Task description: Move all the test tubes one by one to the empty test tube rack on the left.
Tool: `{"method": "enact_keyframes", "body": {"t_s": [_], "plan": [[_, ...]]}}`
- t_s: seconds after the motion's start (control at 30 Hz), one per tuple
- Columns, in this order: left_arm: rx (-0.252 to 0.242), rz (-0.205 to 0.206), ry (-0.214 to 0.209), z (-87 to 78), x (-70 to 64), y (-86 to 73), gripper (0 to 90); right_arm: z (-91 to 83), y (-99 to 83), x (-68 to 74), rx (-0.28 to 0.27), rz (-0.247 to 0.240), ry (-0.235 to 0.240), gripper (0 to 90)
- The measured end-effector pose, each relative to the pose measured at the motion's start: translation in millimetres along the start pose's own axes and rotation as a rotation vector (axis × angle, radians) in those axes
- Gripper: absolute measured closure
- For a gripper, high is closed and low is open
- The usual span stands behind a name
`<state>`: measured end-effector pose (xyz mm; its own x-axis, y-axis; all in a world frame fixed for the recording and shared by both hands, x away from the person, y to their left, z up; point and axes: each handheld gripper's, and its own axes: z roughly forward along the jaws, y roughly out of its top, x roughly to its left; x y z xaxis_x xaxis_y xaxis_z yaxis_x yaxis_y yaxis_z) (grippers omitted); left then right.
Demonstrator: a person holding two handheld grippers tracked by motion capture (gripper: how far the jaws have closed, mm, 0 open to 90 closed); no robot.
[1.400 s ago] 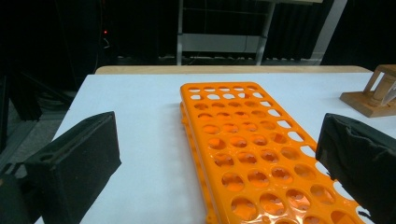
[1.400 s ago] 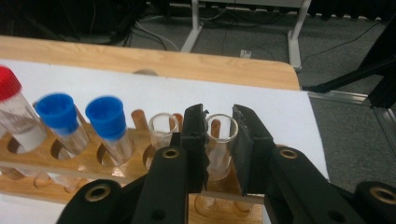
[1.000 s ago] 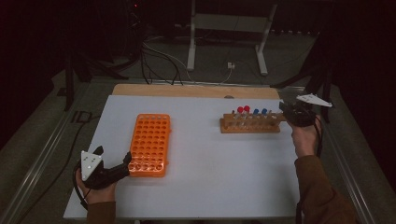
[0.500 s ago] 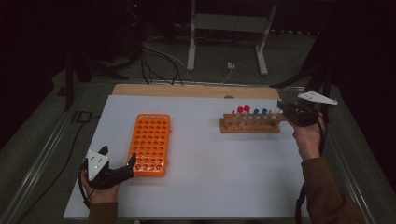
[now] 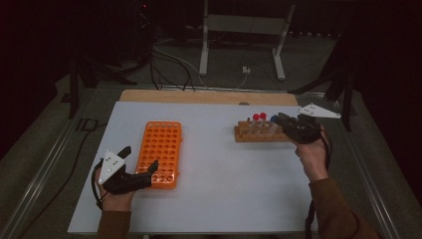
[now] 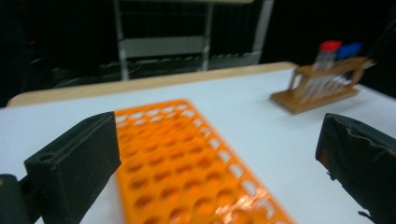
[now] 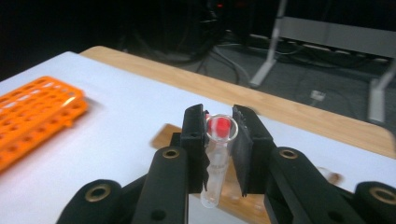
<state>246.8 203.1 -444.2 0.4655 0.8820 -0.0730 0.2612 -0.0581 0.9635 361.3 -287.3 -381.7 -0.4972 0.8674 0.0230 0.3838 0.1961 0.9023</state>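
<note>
From the high view, the white table (image 5: 224,169) carries two racks well apart: a flat orange plastic tube rack (image 5: 161,152) with many round holes on the left, every hole bare as far as can be seen, and a low wooden tube rack (image 5: 259,132) on the right with a few red- and blue-capped tubes (image 5: 257,119) standing in it. The right gripper (image 5: 286,122) sits at the right end of the wooden rack, its jaws among the tubes there. The left gripper (image 5: 139,162) rests at the near left corner of the orange rack, jaws spread.

In the left gripper view, the two black jaws stand wide apart with nothing between them, straddling the near end of the orange rack (image 6: 187,158) (probably to steady it). The wooden rack (image 6: 322,84) shows far off with its capped tubes.

In the right gripper view, the right gripper (image 7: 219,140) has its jaws closed on a clear plastic tube with a red cap (image 7: 217,154), gripped just under the cap. The tube hangs upright above the wooden rack (image 7: 233,196), its tip seemingly clear of the holes.

By my judgement, the transfer has barely begun: one tube is gripped and lifted, none has reached the orange rack, and the carry across, the insertion and the remaining tubes are left.
</note>
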Motion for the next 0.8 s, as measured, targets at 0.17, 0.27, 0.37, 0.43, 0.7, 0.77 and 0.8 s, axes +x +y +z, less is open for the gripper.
{"method": "enact_keyframes", "body": {"t_s": [0.17,0.27,0.37,0.43,0.7,0.77,0.8], "plan": [[0.011,0.028,-0.034,15.1,-12.5,15.5,0.6,8.7,-2.7,21.1,0.008,-0.017,0.059,76.3],[0.017,0.028,-0.051,22.1,-17.5,20.1,0.6,11.5,-3.3,28.9,0.015,-0.023,0.080,76.3],[0.030,0.040,-0.076,34.0,-26.8,25.3,0.6,14.1,-3.3,39.5,0.020,-0.036,0.110,76.3],[0.039,0.055,-0.097,41.9,-34.6,28.0,0.6,15.6,-2.7,46.4,0.024,-0.039,0.131,76.3],[0.080,0.102,-0.141,67.4,-61.6,35.5,0.7,21.9,0.1,74.5,0.040,-0.083,0.201,76.2],[0.086,0.110,-0.151,72.3,-65.8,36.5,0.9,24.7,1.1,83.7,0.044,-0.095,0.223,76.3],[0.088,0.109,-0.157,74.8,-67.5,36.8,0.9,25.9,1.3,86.3,0.045,-0.099,0.231,76.3]]}}
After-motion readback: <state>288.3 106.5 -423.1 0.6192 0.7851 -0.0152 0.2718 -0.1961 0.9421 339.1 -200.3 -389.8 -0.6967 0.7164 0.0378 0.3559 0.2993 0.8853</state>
